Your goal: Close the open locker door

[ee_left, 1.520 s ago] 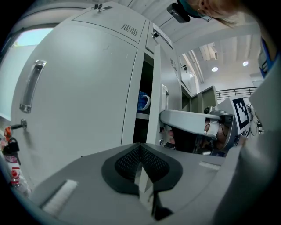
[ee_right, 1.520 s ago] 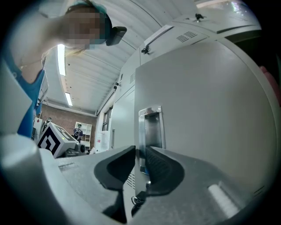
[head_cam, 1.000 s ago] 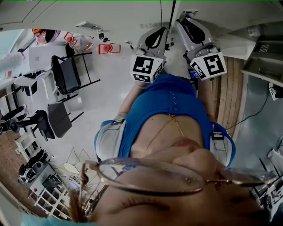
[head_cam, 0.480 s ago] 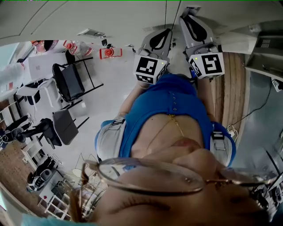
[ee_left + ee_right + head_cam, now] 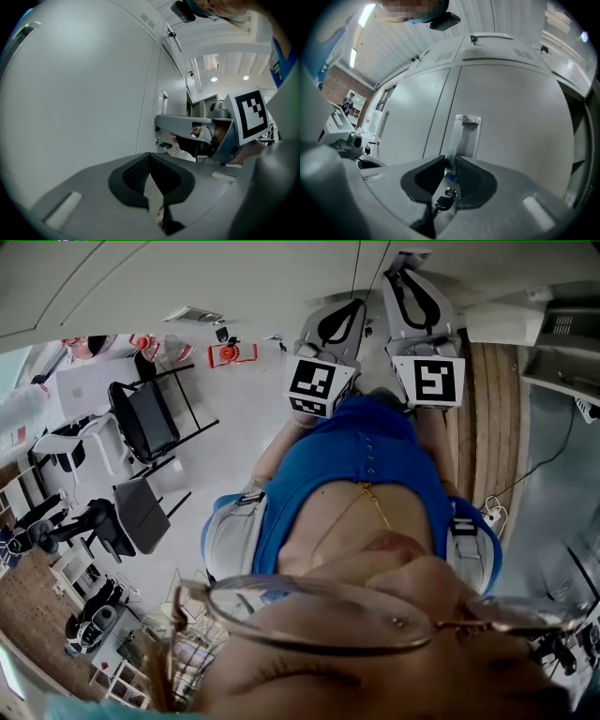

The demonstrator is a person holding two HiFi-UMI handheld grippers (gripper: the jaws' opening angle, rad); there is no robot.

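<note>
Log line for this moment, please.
left gripper: shut, empty | right gripper: jaws narrowly apart, aimed at handle of locker door | key: in lock

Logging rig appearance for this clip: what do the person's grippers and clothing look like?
The left gripper and right gripper are grey moulded shells with black mesh-textured fingers. Each carries a white cube with black square markers. The person wears a blue top.
</note>
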